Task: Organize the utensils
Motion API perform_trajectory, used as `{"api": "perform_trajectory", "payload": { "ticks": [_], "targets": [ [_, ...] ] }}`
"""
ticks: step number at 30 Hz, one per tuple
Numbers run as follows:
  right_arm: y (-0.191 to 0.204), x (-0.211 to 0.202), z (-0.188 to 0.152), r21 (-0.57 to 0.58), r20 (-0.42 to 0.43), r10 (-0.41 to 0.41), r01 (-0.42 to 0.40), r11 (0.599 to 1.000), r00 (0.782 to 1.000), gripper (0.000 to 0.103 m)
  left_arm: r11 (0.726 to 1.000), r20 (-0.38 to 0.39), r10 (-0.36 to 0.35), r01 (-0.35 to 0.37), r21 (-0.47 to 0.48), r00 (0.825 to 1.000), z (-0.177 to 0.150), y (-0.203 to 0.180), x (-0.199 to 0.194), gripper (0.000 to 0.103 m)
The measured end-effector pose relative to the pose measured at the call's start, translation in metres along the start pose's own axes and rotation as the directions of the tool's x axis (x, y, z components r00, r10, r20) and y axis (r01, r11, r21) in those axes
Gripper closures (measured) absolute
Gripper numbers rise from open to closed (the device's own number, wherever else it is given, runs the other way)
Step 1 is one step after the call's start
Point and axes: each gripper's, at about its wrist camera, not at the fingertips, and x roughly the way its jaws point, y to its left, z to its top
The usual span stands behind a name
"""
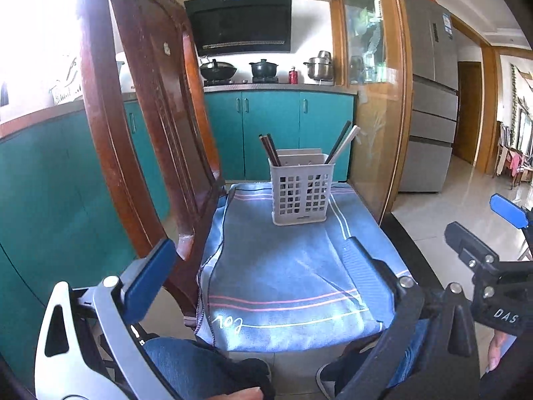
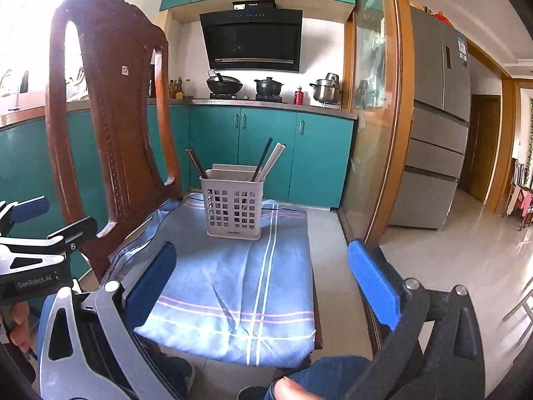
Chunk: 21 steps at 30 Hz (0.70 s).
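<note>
Both tongs, left tongs (image 1: 263,266) and right tongs (image 2: 263,276), gape wide and empty over the near blue cloth (image 1: 283,266). Farther off, chopsticks (image 1: 269,150) stand sorted in the white basket (image 1: 301,193), seemingly organized already.

Wooden chair seat (image 2: 318,330), draped with a blue cloth (image 2: 230,283) marked by pink and white stripes. Rumpled along the left edge, hanging over the front. Rested on the cloth toward the far end: a pale grey slotted utensil basket (image 2: 233,206), upright, with dark chopsticks (image 2: 196,165) leaning left and dark and white ones (image 2: 271,158) leaning right. Stood on pale floor tiles (image 2: 433,266).
</note>
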Motion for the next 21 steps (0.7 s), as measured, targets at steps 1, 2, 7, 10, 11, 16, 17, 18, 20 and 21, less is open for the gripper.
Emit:
{"api": "perform_trajectory", "payload": {
  "ticks": [1, 2, 7, 10, 11, 16, 17, 18, 20, 21],
  "targets": [
    [0.0009, -0.0015, 0.0001, -0.003, 0.003, -0.004, 0.004, 1.000, 1.000, 0.003, 1.000, 0.002, -0.002, 0.002, 0.005, 1.000, 0.0025, -0.0003, 0.0014, 0.003],
    [0.0015, -0.0027, 0.0003, -0.005, 0.004, -0.008, 0.008, 1.000, 1.000, 0.003, 1.000, 0.005, -0.004, 0.003, 0.010, 1.000, 0.0030, -0.0014, -0.0004, 0.003],
    [0.0015, -0.0045, 0.0007, 0.002, 0.006, -0.014, 0.014, 1.000, 1.000, 0.003, 1.000, 0.015, -0.015, 0.015, 0.016, 1.000, 0.0053, -0.0042, -0.0018, 0.003],
    [0.0017, -0.0043, -0.0002, 0.003, 0.008, -0.020, 0.020, 1.000, 1.000, 0.003, 1.000, 0.016, -0.019, 0.019, 0.025, 1.000, 0.0050, -0.0059, -0.0024, 0.003],
    [0.0016, -0.0042, -0.0010, 0.004, 0.007, -0.020, 0.020, 1.000, 1.000, 0.003, 0.999, 0.016, -0.019, 0.019, 0.029, 1.000, 0.0049, -0.0067, -0.0026, 0.003],
    [0.0017, -0.0044, -0.0012, 0.004, 0.009, -0.022, 0.022, 1.000, 1.000, 0.003, 0.999, 0.013, -0.028, 0.027, 0.035, 1.000, 0.0044, -0.0088, -0.0021, 0.003],
    [0.0020, -0.0046, -0.0014, 0.006, 0.009, -0.023, 0.023, 1.000, 1.000, 0.003, 0.999, 0.013, -0.029, 0.029, 0.035, 0.999, 0.0043, -0.0090, -0.0021, 0.003],
    [0.0019, -0.0041, -0.0017, 0.007, 0.008, -0.023, 0.023, 1.000, 1.000, 0.003, 0.999, 0.012, -0.031, 0.030, 0.036, 0.999, 0.0043, -0.0093, -0.0018, 0.003],
    [0.0020, -0.0033, -0.0022, 0.010, 0.006, -0.024, 0.024, 1.000, 1.000, 0.003, 0.999, 0.011, -0.033, 0.032, 0.035, 0.999, 0.0041, -0.0095, -0.0015, 0.003],
    [0.0017, -0.0043, -0.0028, 0.009, 0.007, -0.023, 0.023, 1.000, 1.000, 0.003, 0.999, 0.011, -0.034, 0.034, 0.033, 0.999, 0.0039, -0.0099, -0.0018, 0.003]
  ]
}}
